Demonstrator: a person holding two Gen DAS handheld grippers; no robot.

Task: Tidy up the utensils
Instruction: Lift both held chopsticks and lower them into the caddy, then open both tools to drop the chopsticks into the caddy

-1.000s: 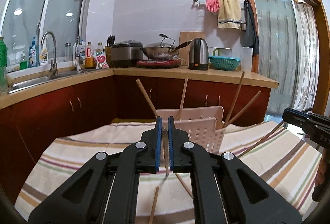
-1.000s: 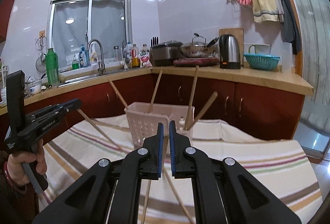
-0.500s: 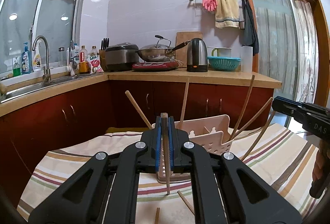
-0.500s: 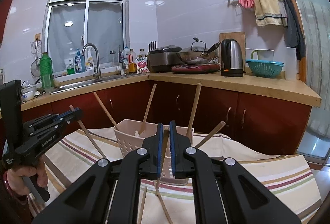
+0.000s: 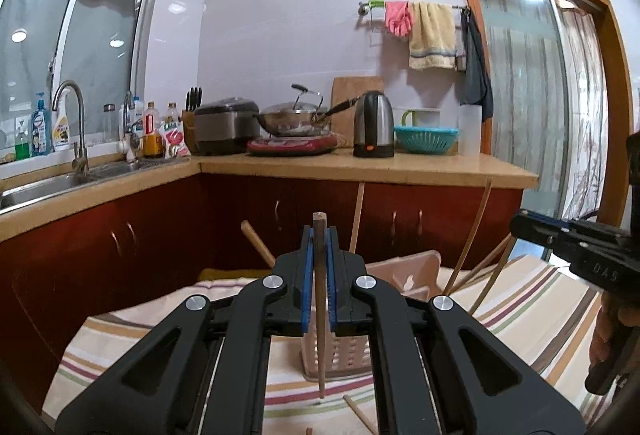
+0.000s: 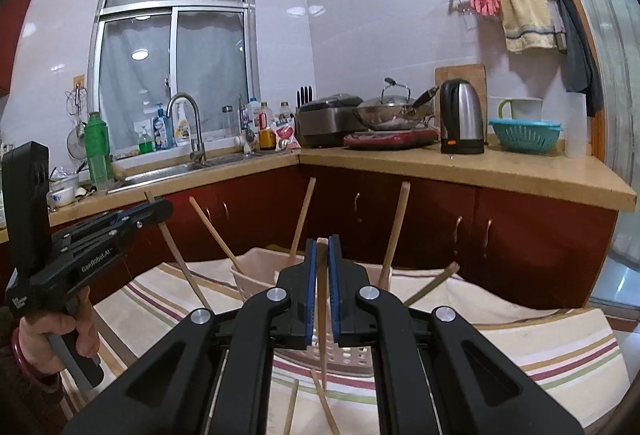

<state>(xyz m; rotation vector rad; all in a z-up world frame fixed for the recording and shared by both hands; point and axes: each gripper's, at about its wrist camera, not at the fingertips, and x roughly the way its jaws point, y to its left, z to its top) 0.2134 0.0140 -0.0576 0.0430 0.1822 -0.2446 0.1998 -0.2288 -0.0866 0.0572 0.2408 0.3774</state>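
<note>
Chopsticks, wooden, loose lot; holder and bench listed first by size.

Item 1: bench [image 6: 560,347], draped in a striped cloth. Carries every item below.

Item 2: basket [image 6: 256,277], pale pink plastic, perforated walls, standing upright near the middle of the bench. Seen in both wrist views, partly hidden behind each gripper.

Item 3: chopsticks in basket [image 6: 394,231]. At least 5 stand or lean in it in the right wrist view, fanned outward at mixed angles. Judged as the finished part of the job.

Item 4: left gripper [image 5: 319,235], clenched on 1 chopstick [image 5: 319,339]. The stick hangs near vertical, its top just proud of the fingertips and its lower tip close above the cloth, in front of the basket. Whether the tip touches the cloth cannot be told.

Item 5: right gripper [image 6: 322,247], likewise clamped on 1 chopstick [image 6: 322,315], upright, directly in front of the basket.

Item 6: loose chopsticks [image 6: 325,409], at least 2 lying flat on the cloth at the near edge, below the right gripper. A further stick end [image 5: 360,417] shows in the left wrist view; it may be 1 of the same.

Status, judged: task well along but not complete. Both held sticks are lifted and not yet in the basket; each needs carrying over the rim and releasing. The loose ones on the cloth remain to be collected after that.
</note>
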